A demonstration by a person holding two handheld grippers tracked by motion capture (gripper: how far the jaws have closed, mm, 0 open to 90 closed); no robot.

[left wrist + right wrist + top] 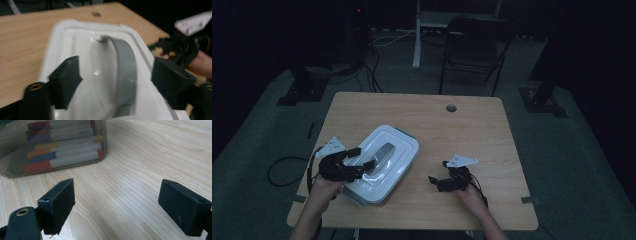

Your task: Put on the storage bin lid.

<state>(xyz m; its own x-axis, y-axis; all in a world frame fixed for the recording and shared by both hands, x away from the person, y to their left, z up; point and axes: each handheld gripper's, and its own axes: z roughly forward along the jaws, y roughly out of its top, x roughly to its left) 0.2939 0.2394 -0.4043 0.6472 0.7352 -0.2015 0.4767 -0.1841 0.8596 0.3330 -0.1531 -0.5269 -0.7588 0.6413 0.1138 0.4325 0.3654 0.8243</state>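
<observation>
A white plastic box (404, 142) with a grey handle (382, 155) on its lid lies on the left half of the wooden table (472, 135). My left gripper (362, 157) hovers over the lid's near left part. In the left gripper view my left gripper (117, 82) is open, its jaws on either side of the grey handle (125, 65) without touching it. My right gripper (438, 171) rests low over bare wood to the right of the box, open and holding nothing. The right gripper view shows my right gripper (116, 205) facing the box's clear wall (15, 167), with several coloured markers (65, 157) inside.
A round cable hole (451, 108) sits near the table's far edge. Behind the table stand a dark folding chair (477, 45) and a white post (417, 35). Cables trail on the floor at the left (282, 167). The right half of the table is bare wood.
</observation>
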